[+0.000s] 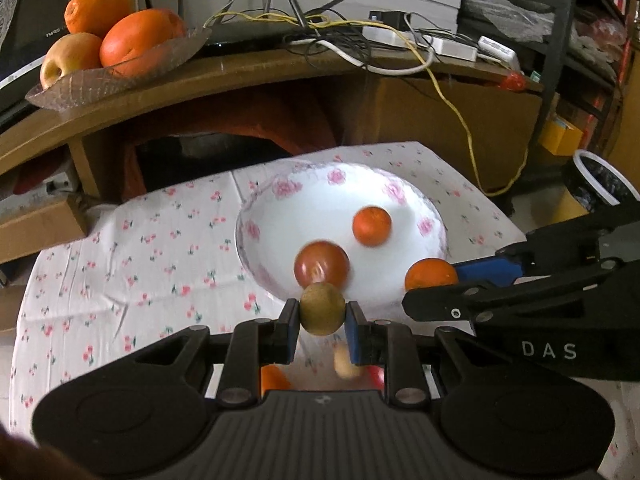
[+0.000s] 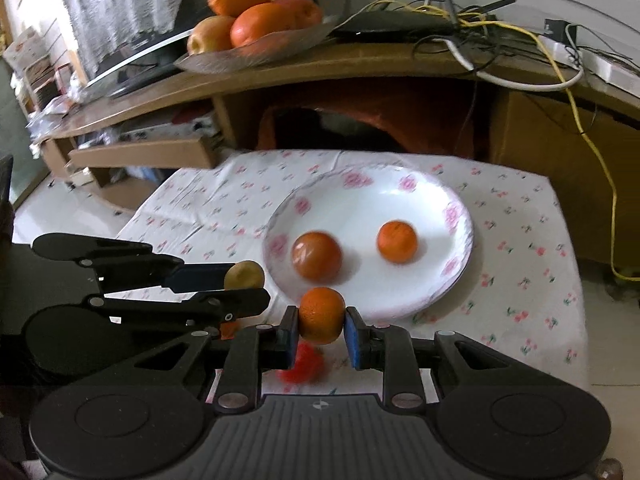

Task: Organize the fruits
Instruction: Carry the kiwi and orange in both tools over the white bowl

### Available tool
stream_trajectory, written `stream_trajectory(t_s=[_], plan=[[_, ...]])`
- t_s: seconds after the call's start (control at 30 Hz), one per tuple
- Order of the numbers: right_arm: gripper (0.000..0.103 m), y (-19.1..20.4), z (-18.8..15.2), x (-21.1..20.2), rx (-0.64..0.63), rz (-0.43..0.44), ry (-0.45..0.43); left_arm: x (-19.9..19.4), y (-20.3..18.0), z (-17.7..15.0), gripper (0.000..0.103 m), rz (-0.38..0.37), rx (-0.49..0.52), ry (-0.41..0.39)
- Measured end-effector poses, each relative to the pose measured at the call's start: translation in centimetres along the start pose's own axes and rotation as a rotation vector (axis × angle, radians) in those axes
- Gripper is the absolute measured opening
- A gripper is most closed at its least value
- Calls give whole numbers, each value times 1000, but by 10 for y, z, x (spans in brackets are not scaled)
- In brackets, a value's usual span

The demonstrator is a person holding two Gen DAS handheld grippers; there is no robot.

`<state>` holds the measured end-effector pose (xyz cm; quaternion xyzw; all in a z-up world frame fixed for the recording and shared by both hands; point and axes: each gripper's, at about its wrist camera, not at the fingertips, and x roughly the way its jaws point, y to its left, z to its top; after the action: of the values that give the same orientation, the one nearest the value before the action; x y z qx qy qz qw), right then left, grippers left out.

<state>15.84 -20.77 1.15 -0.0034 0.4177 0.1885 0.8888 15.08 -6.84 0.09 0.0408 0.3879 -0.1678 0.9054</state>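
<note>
A white plate with pink flowers (image 1: 400, 196) (image 2: 432, 192) lies on the cherry-print tablecloth. In it sit a dark red round fruit (image 1: 321, 264) (image 2: 316, 256) and a small orange (image 1: 371, 225) (image 2: 397, 241). My left gripper (image 1: 322, 322) is shut on a small yellow-green fruit (image 1: 322, 309) at the plate's near edge; it also shows in the right wrist view (image 2: 244, 275). My right gripper (image 2: 321, 326) is shut on a small orange (image 2: 322, 314), seen in the left wrist view (image 1: 430, 275) over the plate's right rim.
More small fruits lie on the cloth below the grippers: an orange one (image 1: 274, 380), a pale one (image 1: 345, 362), a red one (image 2: 304, 364). A glass dish of big oranges and an apple (image 1: 116, 32) (image 2: 256, 20) stands on the wooden desk (image 1: 256, 72) behind, beside tangled cables (image 1: 360, 40).
</note>
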Motion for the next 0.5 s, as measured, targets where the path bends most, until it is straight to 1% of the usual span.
stream_trajectory(t_s=[0.3,0.5], plan=[[25,-13,12,22,18,-31,-2,29,4,12,30,22,8,3],[25,-17,20,29,33,-43,-15,36,10,20,30,22,-6,-15]])
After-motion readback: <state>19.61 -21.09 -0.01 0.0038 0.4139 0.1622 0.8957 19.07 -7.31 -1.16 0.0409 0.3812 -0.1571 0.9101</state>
